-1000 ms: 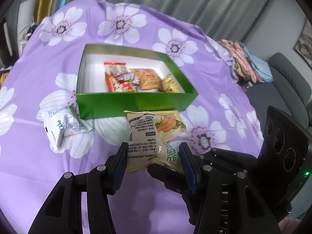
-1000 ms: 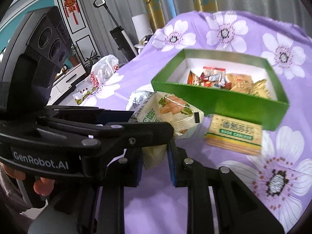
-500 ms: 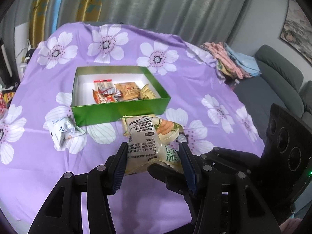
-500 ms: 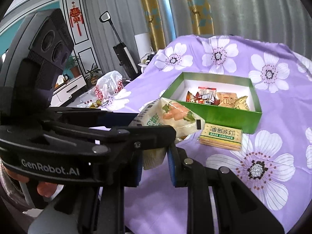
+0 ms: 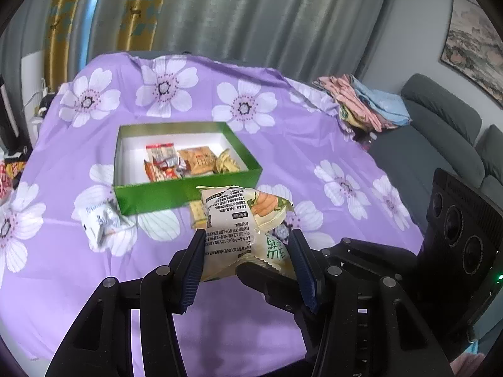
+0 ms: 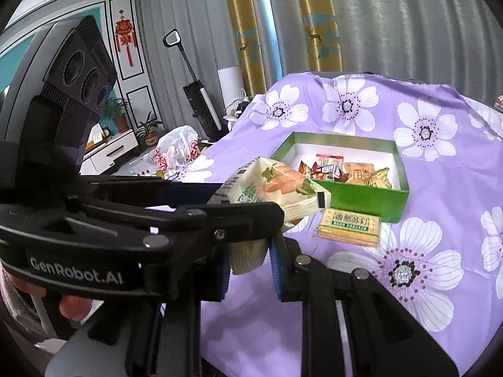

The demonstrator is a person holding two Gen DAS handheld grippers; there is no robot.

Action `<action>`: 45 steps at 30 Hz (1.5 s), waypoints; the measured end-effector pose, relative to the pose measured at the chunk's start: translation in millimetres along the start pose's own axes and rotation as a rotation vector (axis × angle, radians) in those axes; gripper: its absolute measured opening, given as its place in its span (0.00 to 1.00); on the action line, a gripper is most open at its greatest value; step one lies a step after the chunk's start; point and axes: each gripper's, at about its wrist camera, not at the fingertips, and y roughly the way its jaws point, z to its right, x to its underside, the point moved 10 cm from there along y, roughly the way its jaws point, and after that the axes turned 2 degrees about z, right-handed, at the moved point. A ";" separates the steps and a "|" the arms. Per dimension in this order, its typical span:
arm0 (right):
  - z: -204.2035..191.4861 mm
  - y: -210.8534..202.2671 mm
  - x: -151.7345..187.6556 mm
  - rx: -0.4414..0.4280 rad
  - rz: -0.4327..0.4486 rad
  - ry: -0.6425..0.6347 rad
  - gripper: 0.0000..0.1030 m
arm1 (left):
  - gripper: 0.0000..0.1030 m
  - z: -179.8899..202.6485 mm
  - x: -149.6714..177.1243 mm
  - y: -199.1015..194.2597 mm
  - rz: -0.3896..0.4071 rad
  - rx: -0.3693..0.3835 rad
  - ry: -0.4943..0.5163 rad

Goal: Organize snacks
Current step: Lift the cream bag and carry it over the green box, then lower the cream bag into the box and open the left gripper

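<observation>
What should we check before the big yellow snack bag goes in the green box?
1. Left gripper jaws clamp the snack bag: ok.
2. Right gripper jaws pinch the bag's corner: ok.
3. Bag lifted off the purple cloth: ok.
4. Green box open on top: ok.
5. Free space left inside the box: ok, its left part is bare.
6. Cracker pack clear of the path: cannot tell.

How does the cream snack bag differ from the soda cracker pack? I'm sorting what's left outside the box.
The cream snack bag is puffy and held up off the cloth by both the left hand-held gripper and right hand-held gripper; the soda cracker pack is flat and lies untouched on the purple cloth. The bag is larger. Both are outside the green box.
</observation>
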 end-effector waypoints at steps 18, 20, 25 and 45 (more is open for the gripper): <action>26.5 27.7 -55.2 0.031 0.064 -0.008 0.22 | 0.51 -16.7 -66.6 21.2 0.070 -0.013 0.032; 30.6 34.1 -61.2 0.035 0.066 -0.011 0.22 | 0.51 -19.5 -73.1 25.8 0.072 -0.015 0.033; 40.7 47.2 -74.1 0.040 0.071 -0.009 0.22 | 0.51 -28.2 -90.1 38.4 0.079 -0.017 0.032; 99.8 139.3 -81.9 0.020 -0.009 0.060 0.22 | 0.51 -84.0 -113.8 133.0 -0.008 -0.036 -0.052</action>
